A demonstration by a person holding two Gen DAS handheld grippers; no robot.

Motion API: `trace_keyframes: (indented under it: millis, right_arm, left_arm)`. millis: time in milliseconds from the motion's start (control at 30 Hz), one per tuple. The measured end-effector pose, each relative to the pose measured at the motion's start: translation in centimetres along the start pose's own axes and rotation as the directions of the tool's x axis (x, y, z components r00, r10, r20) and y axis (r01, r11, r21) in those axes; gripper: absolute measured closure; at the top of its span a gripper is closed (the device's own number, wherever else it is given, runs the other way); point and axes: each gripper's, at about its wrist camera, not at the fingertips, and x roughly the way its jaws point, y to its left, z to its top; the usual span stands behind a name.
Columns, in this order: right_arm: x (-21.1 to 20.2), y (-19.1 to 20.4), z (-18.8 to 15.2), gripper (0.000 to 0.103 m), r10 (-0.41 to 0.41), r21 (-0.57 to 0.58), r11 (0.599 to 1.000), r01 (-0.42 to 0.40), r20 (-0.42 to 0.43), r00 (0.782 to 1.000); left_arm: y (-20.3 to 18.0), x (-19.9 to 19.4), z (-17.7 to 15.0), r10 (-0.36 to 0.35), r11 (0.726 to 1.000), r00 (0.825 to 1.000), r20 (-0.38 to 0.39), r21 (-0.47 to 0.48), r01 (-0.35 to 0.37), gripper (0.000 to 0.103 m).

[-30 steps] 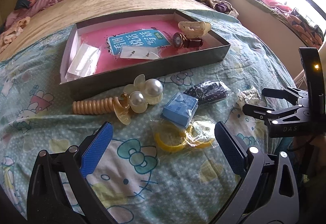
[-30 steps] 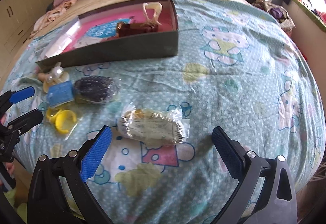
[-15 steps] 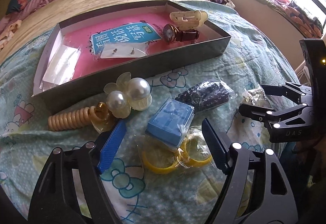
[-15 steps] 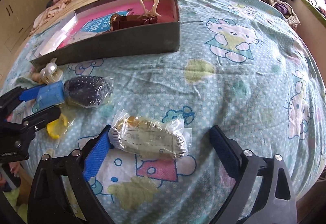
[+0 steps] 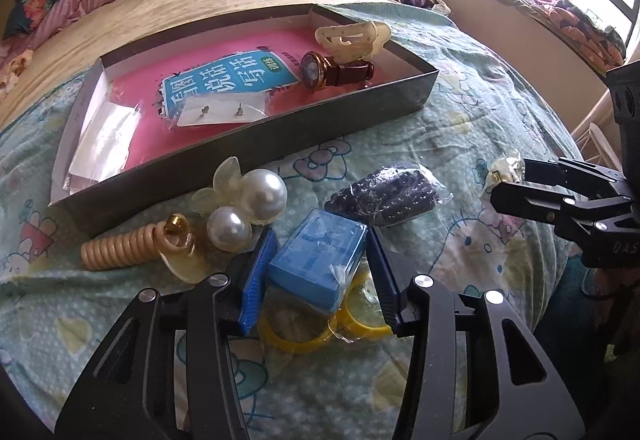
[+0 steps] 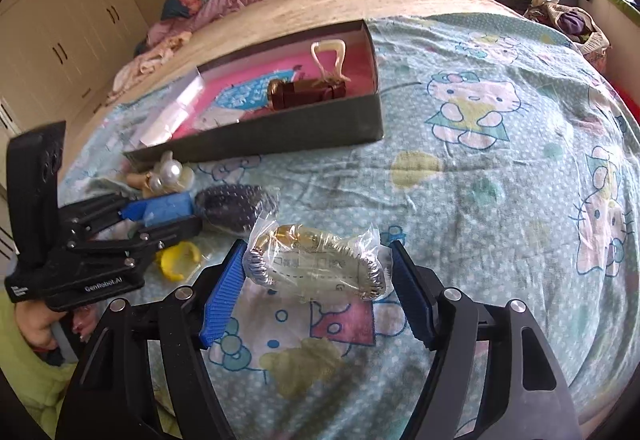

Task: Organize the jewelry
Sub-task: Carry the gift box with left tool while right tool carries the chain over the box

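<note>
The left gripper (image 5: 316,272) was angled downward, its jaws closing with a box between them (contact could not be judged). The right gripper (image 6: 316,292) was likewise tilted down, jaws closing around a bagged item.

Two black handheld claws, each with angular cut-out arms, silver round screws and ribbed blue pads. The left claw (image 5: 318,274) carries white "GenRobot.AI" lettering on its body; the right claw (image 6: 316,292) shows "DAS". A yellow-green sleeve (image 6: 24,372) covers the arm.
</note>
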Motion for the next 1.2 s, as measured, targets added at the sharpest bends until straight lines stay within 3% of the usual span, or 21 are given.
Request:
trace_keyframes:
  millis: [333, 833, 1200]
  right_arm:
    - [-2.5, -0.5, 0.1, 0.034, 0.062, 0.035, 0.997, -0.065, 0.099, 0.993]
    - [-4.0, 2.1, 0.7, 0.034, 0.050, -0.037, 0.998, -0.044, 0.167, 0.985]
    - [-4.9, 3.8, 3.5, 0.034, 0.056, -0.096, 0.995, -0.036, 0.218, 0.974]
  left_arm:
    - [0.1, -3.6, -0.5, -0.004, 1.000, 0.999, 0.052, -0.015, 0.005, 0.065]
    - [2.0, -7.1, 0.8, 0.028, 0.998, 0.990, 0.137, -0.054, -0.021, 0.065]
    - [3.3, -7.4, 2.7, 0.048, 0.997, 0.984, 0.172, -0.071, -0.036, 0.065]
